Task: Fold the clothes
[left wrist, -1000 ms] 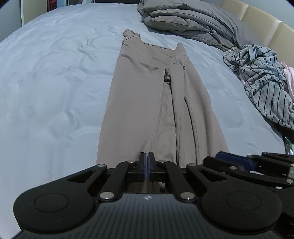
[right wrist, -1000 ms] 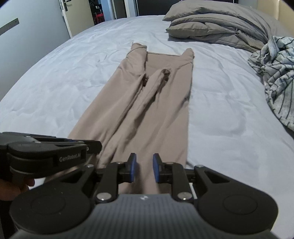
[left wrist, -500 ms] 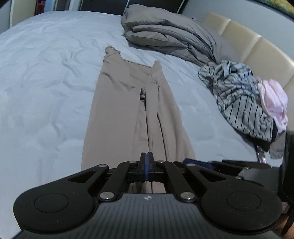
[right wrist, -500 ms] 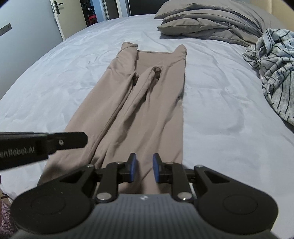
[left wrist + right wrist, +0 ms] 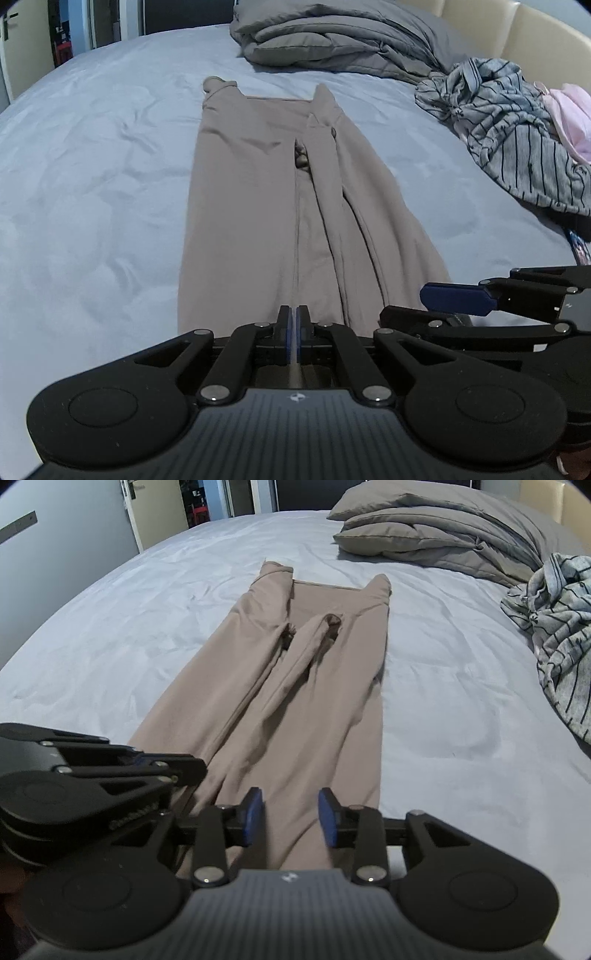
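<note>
**A:** how's that tan garment [image 5: 258, 206] gonna handle? it's laid out long and flat down the middle of the bed [image 5: 92, 192], near hem right under both claws

**B:** looks thin, soft and stretchy, so light and floppy, my guess is it sags the second you lift it. I'd pinch the near hem at its two corners so it folds away evenly. the sleeves tucked down the middle could slide out though

**A:** claws?

**B:** left gripper [image 5: 293, 328] is fully closed, looks like a thin edge of the fabric pinched between its pads. right gripper [image 5: 290, 814] has just been opening, fabric sits between its jaws but the pads aren't pressing it

**A:** count?

**B:** one tan garment, two grippers, one grey duvet [image 5: 436, 535] bunched at the far end, one striped pile [image 5: 517, 129] near the right edge with one pink item [image 5: 570, 114] on it, well apart from the garment
</note>
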Demonstrator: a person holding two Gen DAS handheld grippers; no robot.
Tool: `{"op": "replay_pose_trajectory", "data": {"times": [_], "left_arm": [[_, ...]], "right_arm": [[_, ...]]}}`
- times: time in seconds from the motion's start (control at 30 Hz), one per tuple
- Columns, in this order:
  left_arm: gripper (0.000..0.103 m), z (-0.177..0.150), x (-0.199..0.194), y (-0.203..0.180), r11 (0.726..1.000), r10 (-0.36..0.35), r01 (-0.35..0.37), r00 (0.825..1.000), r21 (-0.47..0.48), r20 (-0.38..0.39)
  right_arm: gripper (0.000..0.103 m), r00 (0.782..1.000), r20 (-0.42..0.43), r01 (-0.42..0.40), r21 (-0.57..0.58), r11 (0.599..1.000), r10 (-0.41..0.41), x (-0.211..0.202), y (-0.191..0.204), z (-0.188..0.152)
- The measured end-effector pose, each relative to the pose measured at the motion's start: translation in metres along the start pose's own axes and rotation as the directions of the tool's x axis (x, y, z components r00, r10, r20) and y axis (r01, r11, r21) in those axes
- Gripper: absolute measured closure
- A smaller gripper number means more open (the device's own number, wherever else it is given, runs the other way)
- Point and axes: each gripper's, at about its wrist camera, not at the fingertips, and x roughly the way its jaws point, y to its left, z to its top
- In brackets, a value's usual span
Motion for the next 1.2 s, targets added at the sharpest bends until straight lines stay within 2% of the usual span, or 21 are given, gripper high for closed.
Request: {"op": "replay_pose_trajectory", "data": {"times": [0.17,0.23,0.27,0.4,0.6,0.73,0.8,0.83,0.9,0.97,1.1,1.2], "left_arm": [[0.100,0.000,0.000,-0.002,1.000,0.008,-0.008,1.000,0.014,0.003],[0.100,0.000,0.000,-0.001,1.000,0.004,-0.004,1.000,0.009,0.001],[0.100,0.000,-0.001,0.000,1.000,0.003,-0.003,1.000,0.006,0.001],[0.097,0.001,-0.002,0.001,1.000,-0.009,0.009,1.000,-0.003,0.003],[0.096,-0.001,-0.001,-0.003,0.999,0.008,-0.009,1.000,0.036,0.015],[0.096,-0.002,0.002,-0.003,0.999,0.010,-0.011,1.000,0.051,0.021],[0.096,-0.002,0.004,-0.003,0.998,0.007,-0.008,1.000,0.060,0.019],[0.097,-0.002,0.005,-0.003,0.998,0.005,-0.006,1.000,0.065,0.018],[0.101,-0.001,0.005,0.000,0.999,-0.014,0.013,1.000,0.046,0.019],[0.103,0.000,0.003,0.008,0.999,-0.045,0.046,0.999,-0.010,0.027],[0.103,0.004,-0.009,0.015,0.986,-0.140,0.146,0.987,-0.078,0.079],[0.103,0.006,-0.016,0.010,0.975,-0.207,0.214,0.973,-0.066,0.107]], "right_arm": [[0.068,1.000,0.020,0.004,-0.002,1.000,-0.004,-0.004,0.001,0.000],[0.078,0.999,0.048,0.001,-0.015,1.000,-0.001,-0.007,0.002,0.001],[0.079,0.998,0.057,-0.006,-0.023,1.000,0.007,-0.008,0.003,0.001],[0.080,0.998,0.046,-0.031,-0.026,0.999,0.033,-0.003,0.003,-0.001],[0.080,0.998,0.025,-0.049,-0.022,0.999,0.049,0.004,0.000,-0.003],[0.079,0.999,0.020,-0.040,-0.063,0.997,0.041,0.007,0.004,-0.005],[0.081,0.999,0.021,-0.031,-0.095,0.995,0.033,0.007,0.006,-0.007],[0.086,0.999,0.022,-0.023,-0.108,0.994,0.025,0.007,0.008,-0.007],[0.092,0.999,0.026,-0.018,-0.102,0.995,0.021,0.005,0.007,-0.006],[0.097,0.999,0.035,-0.035,-0.058,0.998,0.037,0.002,0.001,-0.005],[0.098,0.995,0.064,-0.082,0.004,0.997,0.082,-0.005,-0.006,-0.002],[0.099,0.989,0.083,-0.120,-0.025,0.993,0.121,-0.009,0.000,-0.001]]}}
